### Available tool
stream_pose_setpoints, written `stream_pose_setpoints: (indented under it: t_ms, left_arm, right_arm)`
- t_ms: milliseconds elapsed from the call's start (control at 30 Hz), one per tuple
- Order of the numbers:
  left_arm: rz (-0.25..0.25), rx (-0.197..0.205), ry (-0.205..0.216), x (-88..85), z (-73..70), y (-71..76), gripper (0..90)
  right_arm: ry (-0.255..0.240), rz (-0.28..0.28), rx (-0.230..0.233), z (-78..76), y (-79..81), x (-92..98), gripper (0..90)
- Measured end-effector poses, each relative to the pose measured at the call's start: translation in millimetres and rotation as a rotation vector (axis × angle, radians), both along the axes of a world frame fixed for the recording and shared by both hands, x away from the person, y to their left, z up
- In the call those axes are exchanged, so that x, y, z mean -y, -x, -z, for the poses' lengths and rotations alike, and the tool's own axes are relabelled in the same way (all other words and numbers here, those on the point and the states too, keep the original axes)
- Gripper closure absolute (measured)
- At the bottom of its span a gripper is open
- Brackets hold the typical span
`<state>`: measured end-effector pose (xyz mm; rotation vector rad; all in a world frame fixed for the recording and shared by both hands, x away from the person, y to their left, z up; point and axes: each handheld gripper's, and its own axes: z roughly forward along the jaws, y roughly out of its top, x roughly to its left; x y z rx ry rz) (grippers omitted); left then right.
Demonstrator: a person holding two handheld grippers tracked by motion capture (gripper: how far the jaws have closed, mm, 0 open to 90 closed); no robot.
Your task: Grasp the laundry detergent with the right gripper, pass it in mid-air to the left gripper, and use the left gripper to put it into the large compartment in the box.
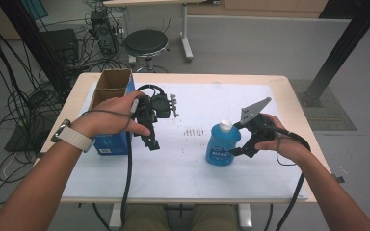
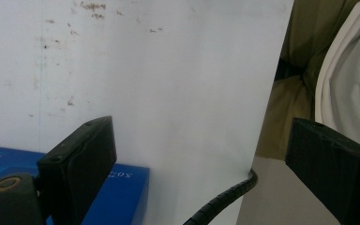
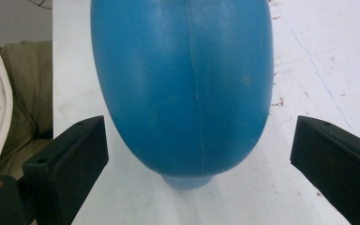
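A blue plastic bottle (image 1: 223,145) with a white cap stood upright on the white sheet (image 1: 197,168), right of the table's middle. Its body was seen as smooth, glossy and rounded, with a fine moulding seam running down its length (image 3: 198,93) in the right gripper view; a printed label was carried on its front, too small to be read.

The right gripper (image 1: 241,142) was held just beside the bottle, its flat black jaws spread wide to either side of the rounded body and not touching it. A grey three-cornered plate (image 1: 253,110) was borne on top of it.

The left gripper (image 1: 150,139) was held over the sheet by the person's left hand (image 1: 113,118), well apart from the bottle. Its matte, block-shaped jaws were spread apart with nothing between them, and a ribbed black cable (image 2: 222,199) trailed beneath.

A blue cardboard box (image 1: 111,108) with a brown, open top was found just beside that hand, near the sheet's left edge. The sheet was marked with small brownish specks (image 1: 192,131), possibly stains. The table's pale wooden edge (image 1: 298,106) was left bare around it.
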<state>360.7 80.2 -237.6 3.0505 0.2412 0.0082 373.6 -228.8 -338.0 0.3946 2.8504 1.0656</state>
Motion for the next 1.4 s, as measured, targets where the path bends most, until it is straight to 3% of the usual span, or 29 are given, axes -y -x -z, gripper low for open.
stream_pose_setpoints:
  t_ms: [1400]
  left_arm:
    - [-0.005,-0.008,-0.003,0.4,5.9,-0.5,9.5]
  right_arm:
    - [-0.15,0.001,0.029,32.2,3.5,-1.0,8.1]
